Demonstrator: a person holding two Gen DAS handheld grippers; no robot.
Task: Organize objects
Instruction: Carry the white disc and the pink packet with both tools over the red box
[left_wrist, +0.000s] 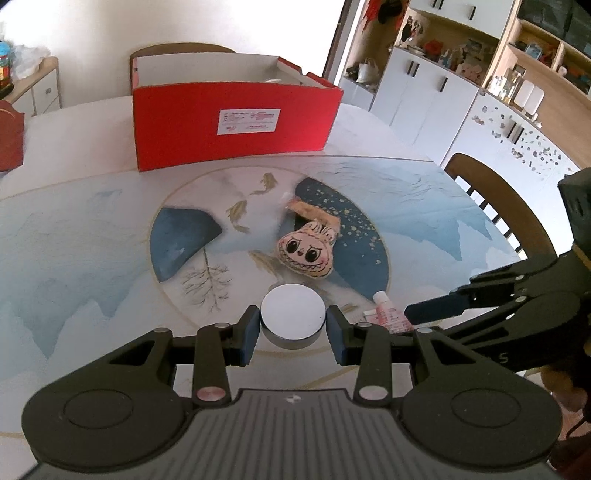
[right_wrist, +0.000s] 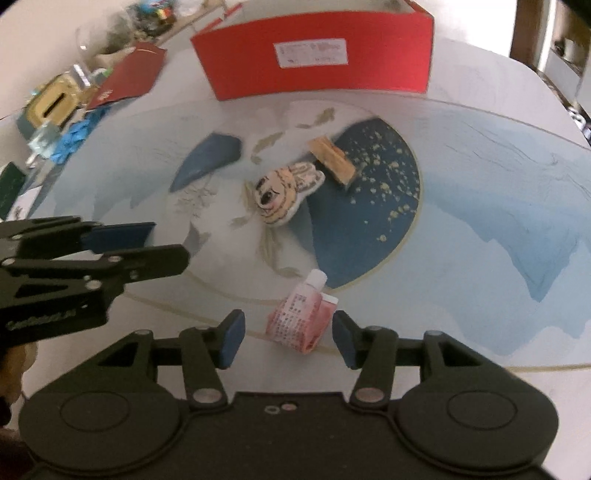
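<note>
Closest to us in the left wrist view is the left gripper (left_wrist: 291, 328), and its blue pads are clamped on both sides of a round tin (left_wrist: 293, 316) with a pale flat lid, so that one's a solid grip. Off at 3 o'clock the right gripper (left_wrist: 424, 314) pokes in from the side, its tip right by the pink tube (left_wrist: 388, 314).

In the right wrist view that gripper (right_wrist: 288, 334) has its fingers spread, with the pink tube (right_wrist: 301, 317) lying on the table (right_wrist: 480, 206) between them, cap pointing to 12 o'clock. We see a gap on each side, so the pads aren't pressing on it.

Further up at 12 o'clock, in the round painted panel, sits a plush face toy (right_wrist: 282, 195) with big eyes. Just beside it at 1 o'clock lies a small tan wooden block (right_wrist: 332, 157); we can't tell whether they touch.

At the far edge stands the red box (right_wrist: 317, 51), open-topped, white label facing us. Left of it, around 10 o'clock, there's a blurry pile of clutter (right_wrist: 74, 103) that we can't make out properly.
</note>
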